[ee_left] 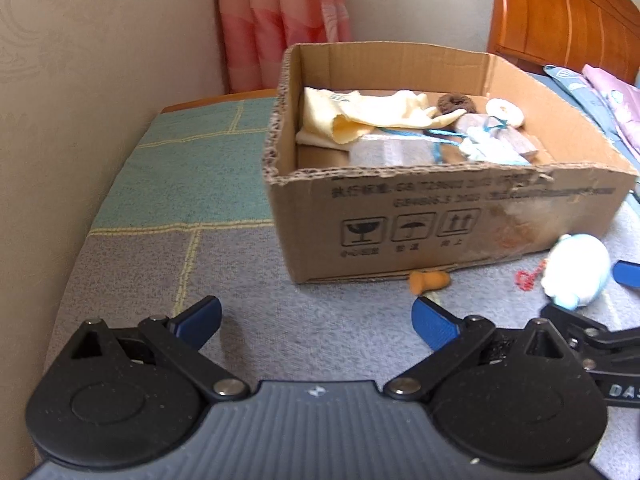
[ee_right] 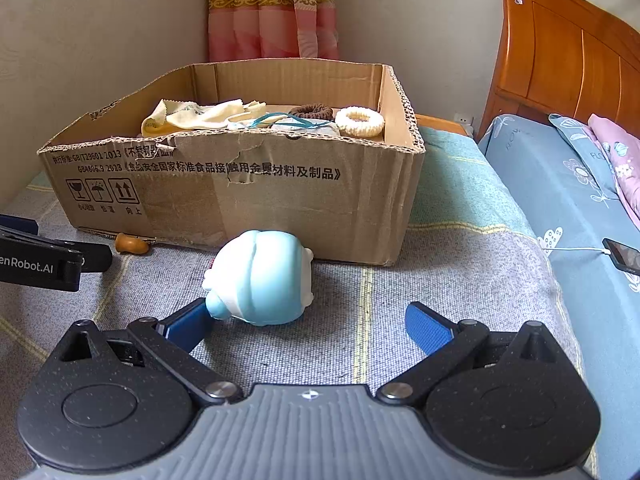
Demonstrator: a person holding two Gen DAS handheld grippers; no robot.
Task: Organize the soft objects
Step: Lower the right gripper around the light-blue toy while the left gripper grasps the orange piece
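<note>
Currently the right tool (ee_right: 308, 322), fingers apart, sits nearer the blue plush toy (ee_right: 262, 280), which lies on the blanket at its 11 o'clock before the cardboard box (ee_right: 248, 196); left tool (ee_left: 316, 322) likewise apart, empty.

Pale blue plush toy (ee_right: 262, 278) on its side before cardboard box (ee_right: 248, 196) holding cloths (ee_right: 200, 116), scrunchies (ee_right: 359, 121)

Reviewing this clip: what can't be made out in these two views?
- Floor of the cardboard box: right wrist view, hidden by its near wall.
- Small orange item at the box base: both views, too small to identify.
- Red thing beside the blue plush toy: left wrist view, blurred; right wrist view, behind the toy.
- Phone on the bed: right wrist view, cut by the edge.
- Box print: left wrist view, blurred.
</note>
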